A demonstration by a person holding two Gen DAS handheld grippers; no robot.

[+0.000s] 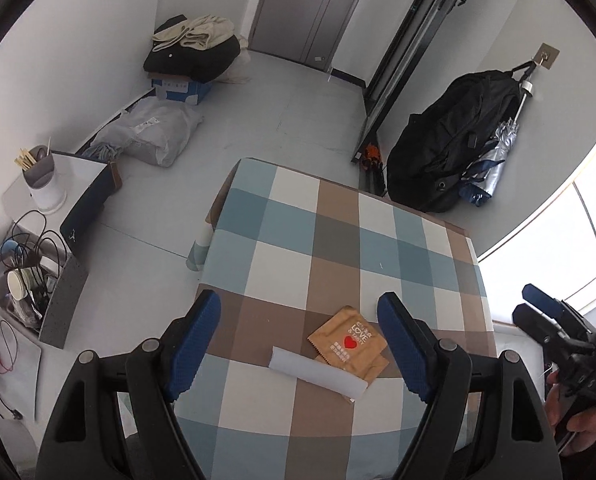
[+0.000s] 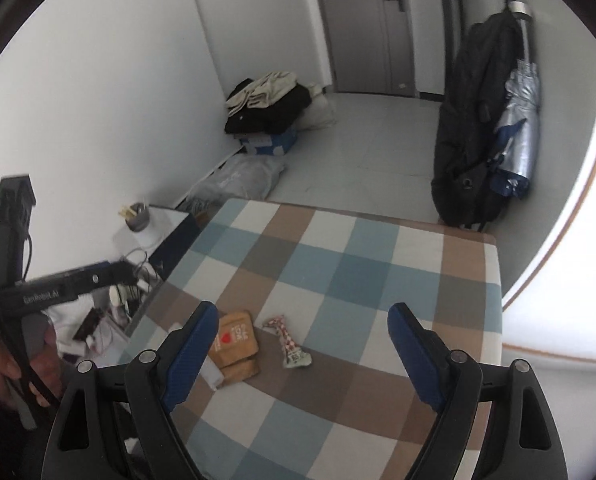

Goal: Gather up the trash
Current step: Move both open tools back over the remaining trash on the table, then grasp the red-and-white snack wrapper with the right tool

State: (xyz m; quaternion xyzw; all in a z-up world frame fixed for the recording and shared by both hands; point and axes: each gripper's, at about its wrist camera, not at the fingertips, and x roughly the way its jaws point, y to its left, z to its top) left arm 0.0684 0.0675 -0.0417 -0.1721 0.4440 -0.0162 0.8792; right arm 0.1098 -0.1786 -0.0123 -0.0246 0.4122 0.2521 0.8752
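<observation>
White walls and a pale floor surround the checked counter [image 1: 338, 248], with a grey cup of chopsticks [image 1: 38, 168] on a low stand off to the left. Over the counter's near edge the left gripper [image 1: 298, 344] hovers, its blue fingers [image 1: 196, 336] spread wide and holding nothing. Between them lie a white strip [image 1: 318, 372] and, touching it, a tan packet with a red heart [image 1: 348, 342] (a second tan packet peeks out beneath). Just right of those sits a crumpled red-and-white wrapper [image 2: 290, 344]. Above it the right gripper [image 2: 302, 356] hangs, fingers parted and empty. Against the right wall leans a black backpack [image 1: 446, 152] beside a silver umbrella [image 1: 494, 156].
</observation>
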